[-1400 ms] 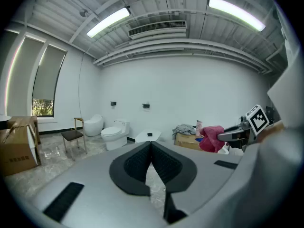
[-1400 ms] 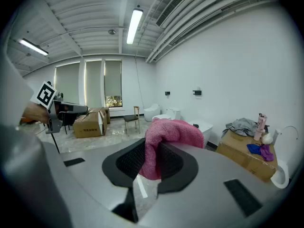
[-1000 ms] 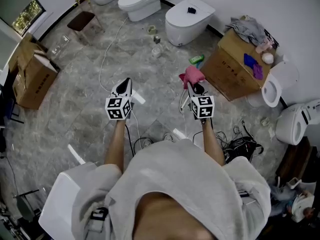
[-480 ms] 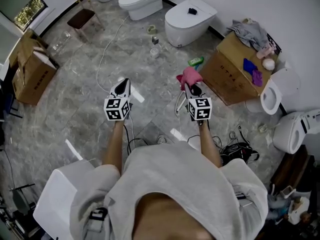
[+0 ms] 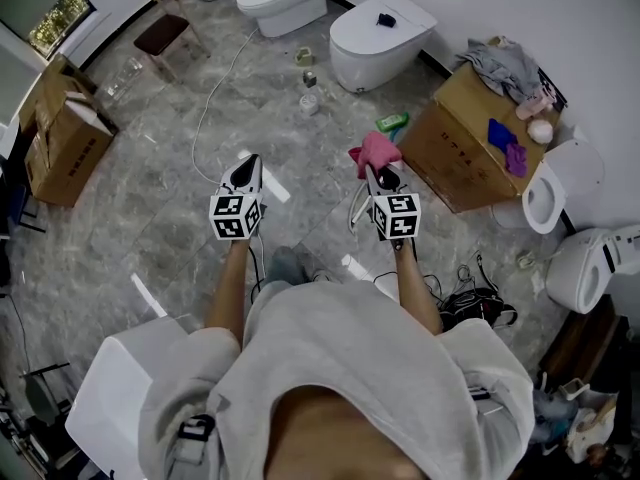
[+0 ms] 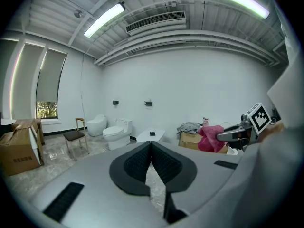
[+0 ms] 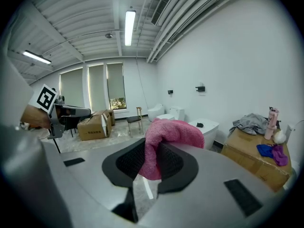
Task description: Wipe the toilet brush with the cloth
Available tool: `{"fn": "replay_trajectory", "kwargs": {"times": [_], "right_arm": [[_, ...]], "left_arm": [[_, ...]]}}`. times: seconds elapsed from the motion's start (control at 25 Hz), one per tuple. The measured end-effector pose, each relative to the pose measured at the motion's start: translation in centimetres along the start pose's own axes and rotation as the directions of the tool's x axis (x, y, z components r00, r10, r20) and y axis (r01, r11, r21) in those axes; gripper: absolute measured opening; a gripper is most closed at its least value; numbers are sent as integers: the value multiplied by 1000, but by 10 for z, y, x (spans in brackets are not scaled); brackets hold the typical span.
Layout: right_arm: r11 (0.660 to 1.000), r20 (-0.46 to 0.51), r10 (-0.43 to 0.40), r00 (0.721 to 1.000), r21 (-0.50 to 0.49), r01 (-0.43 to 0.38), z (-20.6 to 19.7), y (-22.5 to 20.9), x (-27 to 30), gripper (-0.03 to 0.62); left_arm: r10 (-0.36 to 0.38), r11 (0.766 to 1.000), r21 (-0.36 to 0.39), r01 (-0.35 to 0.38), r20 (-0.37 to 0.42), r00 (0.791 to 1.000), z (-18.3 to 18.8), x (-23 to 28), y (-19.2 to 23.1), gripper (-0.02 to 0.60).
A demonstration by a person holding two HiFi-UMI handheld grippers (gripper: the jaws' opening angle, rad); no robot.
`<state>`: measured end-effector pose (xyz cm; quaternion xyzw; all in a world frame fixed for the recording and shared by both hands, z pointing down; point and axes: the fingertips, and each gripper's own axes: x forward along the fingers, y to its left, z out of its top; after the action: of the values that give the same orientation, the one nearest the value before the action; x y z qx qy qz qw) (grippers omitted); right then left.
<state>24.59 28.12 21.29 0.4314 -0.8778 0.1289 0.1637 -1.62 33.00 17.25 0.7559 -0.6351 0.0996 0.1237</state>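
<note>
Two grippers: both are held out ahead of the person, side by side and well apart, above the grey marble floor (image 5: 150, 208).
Left gripper (image 6: 151, 145): the jaws are pressed fully together with the ribbed pads meeting. Nothing is between them, so it is empty.
Right gripper (image 7: 151, 152): the jaws are clamped on a pink cloth (image 7: 174, 131), pinched at a fold. The rest of the cloth bunches up over the tips.
Cloth position: it is carried in the air, clear of the floor, and touches nothing but the right jaws.
Toilet brush: it cannot be made out in any view. A thin white object lies on the floor by the right gripper in the head view, too small to identify.
Surroundings: a lidded toilet (image 5: 378, 36) is ahead, a green bottle (image 5: 392, 121) is on the floor, and a cardboard box (image 5: 455, 153) topped with clothes is at the right.
Progress (judged): the cloth is in hand, so that step is done. The brush is neither held nor touched, and wiping has not begun.
Remaining (judged): find the brush, take it with the free left gripper, bring the cloth to it and rub.
</note>
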Motion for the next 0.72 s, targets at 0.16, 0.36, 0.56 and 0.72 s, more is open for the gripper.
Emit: {"fn": "replay_trajectory", "kwargs": {"times": [0.16,0.36,0.56,0.72], "right_arm": [[1000,-9,10,1000,-3,-10,1,0,14,84],[1000,-25,12,1000,-13,-13,6,-7,44,84],[1000,-38,-6,999,-17,5,20,-16,87,84],[999,-53,-28,998,-16,27,39,-23,128,84]], "left_arm": [[11,1000,-14,-12,-5,1000,-1,10,10,18],[4,1000,-21,-4,-14,1000,-3,37,26,18],[-12,999,-31,11,-24,1000,2,78,61,18],[-45,998,-36,44,-29,999,17,121,87,18]]}}
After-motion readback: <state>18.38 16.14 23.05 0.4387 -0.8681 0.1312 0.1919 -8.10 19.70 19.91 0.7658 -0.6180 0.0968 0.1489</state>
